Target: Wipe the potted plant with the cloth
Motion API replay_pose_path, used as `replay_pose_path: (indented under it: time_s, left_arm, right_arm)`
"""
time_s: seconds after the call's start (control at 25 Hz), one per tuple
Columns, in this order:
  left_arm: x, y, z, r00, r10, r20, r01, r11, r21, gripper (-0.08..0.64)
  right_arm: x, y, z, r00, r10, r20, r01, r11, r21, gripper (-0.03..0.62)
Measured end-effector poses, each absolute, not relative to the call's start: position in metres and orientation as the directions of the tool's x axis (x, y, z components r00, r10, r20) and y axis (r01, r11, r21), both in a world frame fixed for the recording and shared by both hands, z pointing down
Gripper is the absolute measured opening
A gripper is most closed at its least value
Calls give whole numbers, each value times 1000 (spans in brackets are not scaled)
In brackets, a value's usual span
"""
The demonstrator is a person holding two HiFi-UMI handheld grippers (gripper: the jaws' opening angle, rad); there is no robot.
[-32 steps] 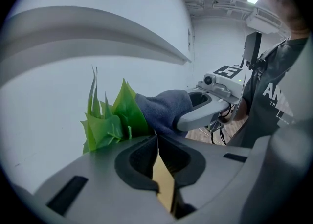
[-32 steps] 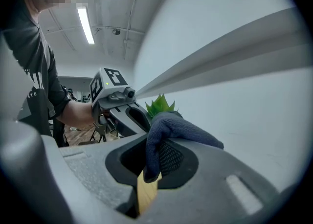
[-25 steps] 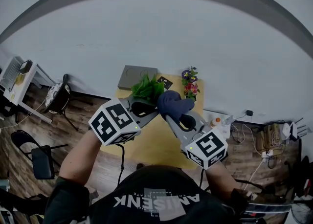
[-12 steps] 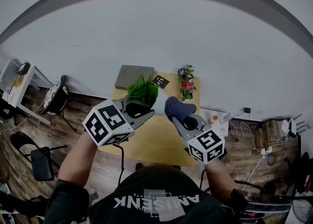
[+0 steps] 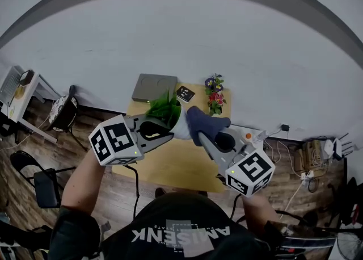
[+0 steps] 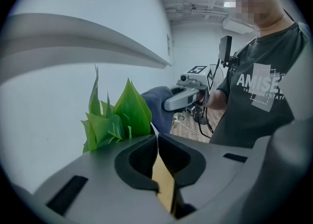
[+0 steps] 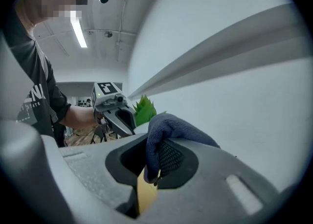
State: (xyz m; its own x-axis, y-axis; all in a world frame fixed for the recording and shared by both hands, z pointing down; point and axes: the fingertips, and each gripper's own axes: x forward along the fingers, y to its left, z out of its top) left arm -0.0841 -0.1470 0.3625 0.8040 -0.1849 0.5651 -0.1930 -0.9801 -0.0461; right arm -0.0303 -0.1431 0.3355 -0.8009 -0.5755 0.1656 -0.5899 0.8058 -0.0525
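Both forearms reach forward and angle inward to centre frame in the head view, where the left gripper (image 5: 169, 130) is pinched tight on the thin white rim of the potted plant (image 5: 164, 108). Just beside it, the right gripper (image 5: 198, 134) is clamped on the bunched dark-blue cloth (image 5: 205, 122), which sits against the pot (image 5: 182, 125). That white pot carries bright green leaves (image 6: 116, 116), and at the upper edge of the yellow table (image 5: 170, 165) stands a small bunch of flowers (image 5: 214, 95). Only the left gripper view shows the rim as a sliver between closed jaws, while the right gripper view shows a cloth fold hanging down through its jaws
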Motion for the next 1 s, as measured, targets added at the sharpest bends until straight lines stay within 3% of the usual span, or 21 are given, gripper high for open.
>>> replay_pose_path:
  time_s: [0.32,1.0]
  left_arm:
    - [-78,-134,359,812,-178,556,-149,-984,-97,12]
    - [-83,-132,361,823,-172,542,-135,-985,-108,12]
  right_arm:
    - [-57,-149,313,-805,-576,142,-585,810,-37,28]
    - [-16,-151,393,-737,-624,258,-671,721,-174,28]
